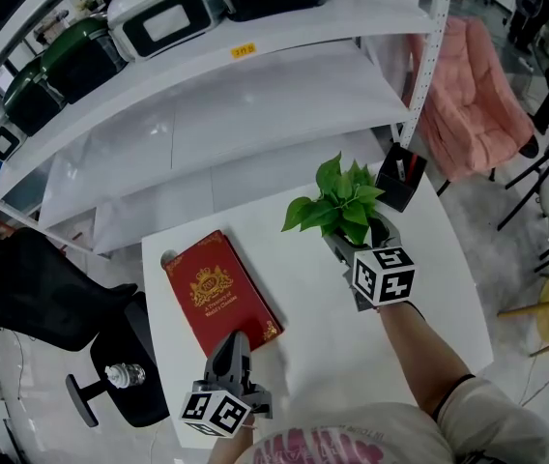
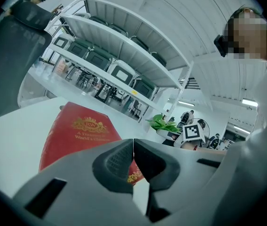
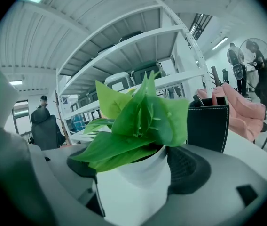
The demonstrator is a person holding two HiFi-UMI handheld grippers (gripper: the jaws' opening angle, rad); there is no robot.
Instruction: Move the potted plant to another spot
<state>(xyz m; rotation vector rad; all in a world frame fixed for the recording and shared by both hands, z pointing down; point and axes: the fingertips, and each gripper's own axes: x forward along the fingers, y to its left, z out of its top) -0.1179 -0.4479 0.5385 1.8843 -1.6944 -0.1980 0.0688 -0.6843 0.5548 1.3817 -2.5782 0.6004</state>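
Left gripper (image 1: 236,336), jaws together and empty, at the tabletop's (image 1: 429,288) front edge; right gripper (image 1: 360,240) clamped on the potted plant (image 1: 337,201).

Its white pot of green leaves is near the far right corner, just beside a black holder (image 1: 397,177) with something poking up. A red book (image 1: 221,293) lies toward the left edge; bare surface spreads between book and plant and along the right edge.

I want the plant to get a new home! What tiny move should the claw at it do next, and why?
Probably lift it straight up a little. The right gripper grips both sides of the white pot with the green leafy plant, and the black stitched pen holder stands close by it, so rising first should avoid a bump.
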